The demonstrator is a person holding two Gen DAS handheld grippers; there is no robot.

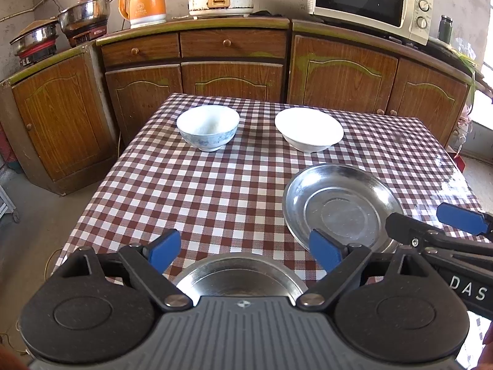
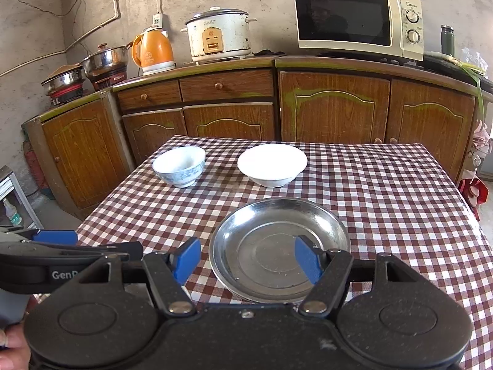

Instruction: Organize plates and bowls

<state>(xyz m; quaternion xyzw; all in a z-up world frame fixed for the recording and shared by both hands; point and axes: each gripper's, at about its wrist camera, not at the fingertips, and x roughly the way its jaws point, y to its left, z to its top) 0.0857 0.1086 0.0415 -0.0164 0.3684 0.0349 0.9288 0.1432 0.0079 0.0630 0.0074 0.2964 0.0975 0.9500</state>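
A blue-patterned bowl (image 1: 208, 128) (image 2: 178, 166) and a wider white bowl (image 1: 309, 129) (image 2: 272, 163) stand side by side at the far end of the checked table (image 1: 200, 191). One steel plate (image 1: 342, 206) (image 2: 271, 231) lies nearer, to the right. A second steel plate (image 1: 237, 274) lies at the front edge, partly hidden under my left gripper (image 1: 245, 251) (image 2: 95, 242), which hovers open above it. My right gripper (image 2: 246, 259) (image 1: 431, 222) is open too, over the near rim of the right steel plate. Neither gripper holds anything.
Wooden cabinets (image 2: 228, 123) run behind the table. On them stand an orange kettle (image 2: 152, 51), a rice cooker (image 2: 218, 35), a microwave (image 2: 357, 20) and two steel pots (image 2: 104, 60) on burners. A hand (image 2: 9, 342) shows at the lower left.
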